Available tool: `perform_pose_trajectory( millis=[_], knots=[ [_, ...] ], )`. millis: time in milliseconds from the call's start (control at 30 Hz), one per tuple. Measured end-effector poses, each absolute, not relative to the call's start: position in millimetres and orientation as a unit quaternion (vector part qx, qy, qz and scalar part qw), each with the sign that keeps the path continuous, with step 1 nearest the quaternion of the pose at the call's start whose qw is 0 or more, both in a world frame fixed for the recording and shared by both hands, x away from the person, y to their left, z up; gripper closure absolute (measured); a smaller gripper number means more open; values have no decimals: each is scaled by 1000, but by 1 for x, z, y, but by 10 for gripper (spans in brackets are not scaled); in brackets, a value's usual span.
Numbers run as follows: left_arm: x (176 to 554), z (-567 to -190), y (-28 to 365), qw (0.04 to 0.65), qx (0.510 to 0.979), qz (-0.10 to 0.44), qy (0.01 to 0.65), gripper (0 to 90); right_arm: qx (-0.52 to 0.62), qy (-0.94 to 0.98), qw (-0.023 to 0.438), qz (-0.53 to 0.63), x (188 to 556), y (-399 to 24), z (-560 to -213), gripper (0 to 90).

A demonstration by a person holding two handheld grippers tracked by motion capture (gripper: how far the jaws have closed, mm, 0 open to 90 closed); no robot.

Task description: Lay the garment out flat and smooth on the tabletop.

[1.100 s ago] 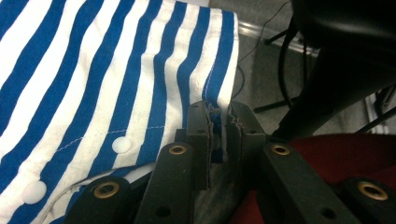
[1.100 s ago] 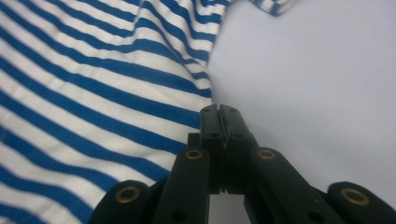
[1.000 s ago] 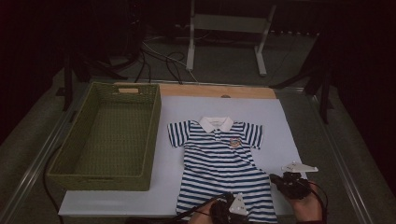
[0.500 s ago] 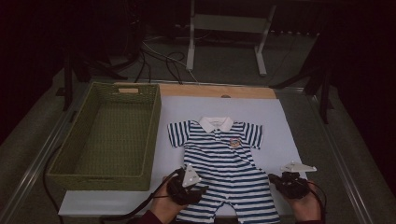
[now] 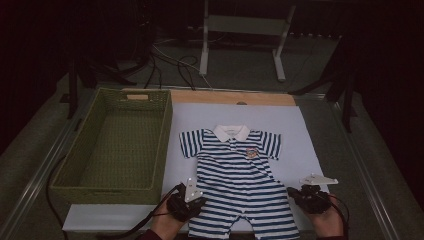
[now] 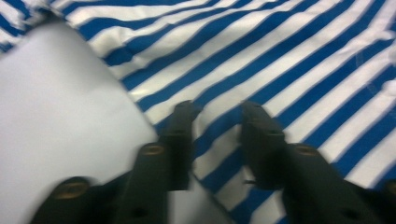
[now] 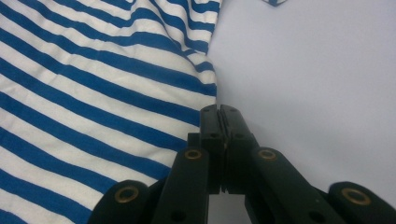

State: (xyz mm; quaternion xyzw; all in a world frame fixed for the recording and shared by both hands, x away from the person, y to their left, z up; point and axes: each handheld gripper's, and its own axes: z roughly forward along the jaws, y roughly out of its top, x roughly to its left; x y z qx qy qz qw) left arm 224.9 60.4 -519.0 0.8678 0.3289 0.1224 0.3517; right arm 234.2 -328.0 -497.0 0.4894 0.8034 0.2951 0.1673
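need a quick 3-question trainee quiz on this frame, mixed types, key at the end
1. True or false: the striped romper lies inside the green basket.
2. The right gripper has its jaws: A) wide open B) shut C) clamped on the basket rim.
3. In the high view, what colour is the romper's collar?
Key: 1 false, it lies flat on the white sheet beside the basket; 2 B; 3 white.
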Motion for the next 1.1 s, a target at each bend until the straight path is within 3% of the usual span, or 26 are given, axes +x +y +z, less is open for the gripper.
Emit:
perform_pose_trajectory(
  millis=[67, 100, 600, 633, 700, 733, 933, 1100],
  knots=[
    [223, -518, 60, 349, 871, 123, 323, 889, 488, 805, 166, 294, 234, -328, -497, 886],
    [223, -518, 59, 348, 872, 126, 322, 899, 488, 804, 167, 294, 233, -328, -497, 886],
    [205, -515, 68, 338, 879, 123, 312, 900, 492, 806, 155, 291, 218, -334, -500, 888],
    [206, -515, 68, 340, 878, 123, 313, 900, 491, 806, 155, 293, 218, -334, -501, 878],
    [206, -513, 70, 357, 872, 126, 310, 900, 490, 802, 160, 303, 218, -335, -501, 745],
    [206, -511, 71, 365, 868, 129, 311, 887, 485, 800, 162, 313, 219, -336, -500, 682],
    [214, -503, 79, 399, 839, 138, 342, 597, 456, 793, 167, 369, 221, -330, -499, 402],
    [218, -499, 81, 411, 825, 152, 357, 429, 455, 786, 167, 383, 225, -326, -499, 263]
  ],
)
